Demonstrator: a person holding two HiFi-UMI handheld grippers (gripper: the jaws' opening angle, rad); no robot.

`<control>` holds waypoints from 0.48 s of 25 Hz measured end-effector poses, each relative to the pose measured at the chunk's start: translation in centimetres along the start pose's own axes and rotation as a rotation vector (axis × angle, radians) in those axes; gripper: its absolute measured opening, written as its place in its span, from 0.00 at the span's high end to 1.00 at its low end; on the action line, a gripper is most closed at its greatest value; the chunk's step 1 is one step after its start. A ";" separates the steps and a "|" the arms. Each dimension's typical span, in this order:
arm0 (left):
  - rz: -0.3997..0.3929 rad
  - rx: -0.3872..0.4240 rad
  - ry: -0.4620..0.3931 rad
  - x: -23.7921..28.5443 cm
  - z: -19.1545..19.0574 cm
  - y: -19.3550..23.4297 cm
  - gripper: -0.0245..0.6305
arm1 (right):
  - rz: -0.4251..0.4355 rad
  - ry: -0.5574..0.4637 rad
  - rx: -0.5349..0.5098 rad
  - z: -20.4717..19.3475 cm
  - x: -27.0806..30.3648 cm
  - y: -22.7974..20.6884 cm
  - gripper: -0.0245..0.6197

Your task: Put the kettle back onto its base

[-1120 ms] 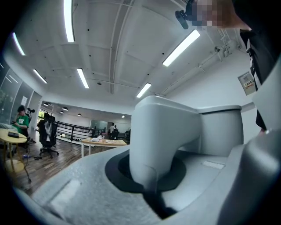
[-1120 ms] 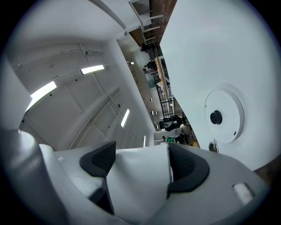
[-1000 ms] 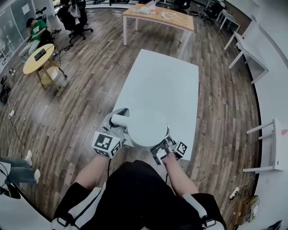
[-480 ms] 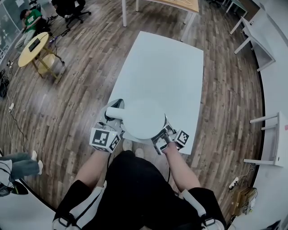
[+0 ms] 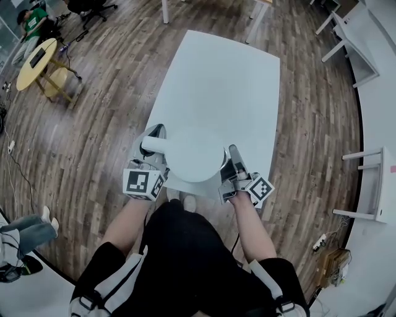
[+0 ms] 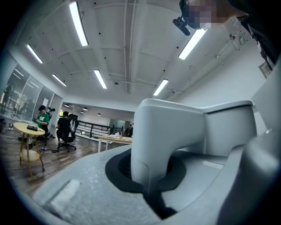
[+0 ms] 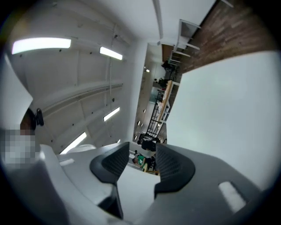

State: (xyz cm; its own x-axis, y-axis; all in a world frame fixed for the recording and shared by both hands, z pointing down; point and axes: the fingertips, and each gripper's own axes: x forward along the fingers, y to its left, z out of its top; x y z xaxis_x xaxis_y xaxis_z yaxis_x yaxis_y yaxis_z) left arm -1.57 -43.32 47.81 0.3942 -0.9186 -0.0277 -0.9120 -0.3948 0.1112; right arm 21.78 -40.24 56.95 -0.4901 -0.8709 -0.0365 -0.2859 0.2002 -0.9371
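The person's 2 forearms reach from 6 o'clock to the near edge of the white table (image 5: 230, 86), a marker cube (image 5: 143, 184) riding on top of each tool.

The left gripper (image 5: 152, 147) is the 1 doing the work. Its jaws are pinched on the kettle's handle (image 6: 169, 132); the left gripper view shows the white handle standing upright between the dark pads with no gap on either side. From this gripper the kettle (image 5: 195, 155) body lies toward 3 o'clock, so the handle sticks out of the kettle toward 9 o'clock. Seen from above, the kettle is a round white top with a strip of metal rim at its 3 o'clock side, over the near end of the table.

The right gripper (image 5: 234, 156) sits just beside the kettle at about 4 o'clock of it, pointing toward 12. Its jaws stand a little apart. Distant room shows through the upper part of the gap, and nothing appears pinched between the pads.

The base shows in no view. If it is there, the kettle's own body covers it from above, so I cannot tell whether the kettle is seated or held just over it. Lowering would likely be the left gripper's job.

Farther off at 11 o'clock are a round yellow table (image 5: 34, 57) and a seated person in green (image 5: 32, 17).
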 end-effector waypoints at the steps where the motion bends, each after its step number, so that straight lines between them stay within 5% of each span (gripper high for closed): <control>1: 0.005 -0.003 0.000 0.2 -0.4 0.3 0.96 | 0.008 0.003 -0.067 0.1 0.1 1.2 0.71; 4: 0.015 -0.002 0.007 0.7 -1.4 0.9 0.96 | 0.011 0.004 -0.177 -0.1 0.9 3.7 0.81; 12: 0.006 0.043 0.033 1.9 -3.9 0.9 0.96 | -0.001 -0.007 -0.175 -1.4 2.9 4.6 0.87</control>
State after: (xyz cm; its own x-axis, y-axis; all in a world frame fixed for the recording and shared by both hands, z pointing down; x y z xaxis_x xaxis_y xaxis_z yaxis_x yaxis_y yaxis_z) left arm -1.18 -45.38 51.70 0.3914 -0.9202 0.0055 -0.9182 -0.3902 0.0681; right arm 17.87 -41.26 52.98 -0.4843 -0.8741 -0.0384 -0.4260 0.2739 -0.8623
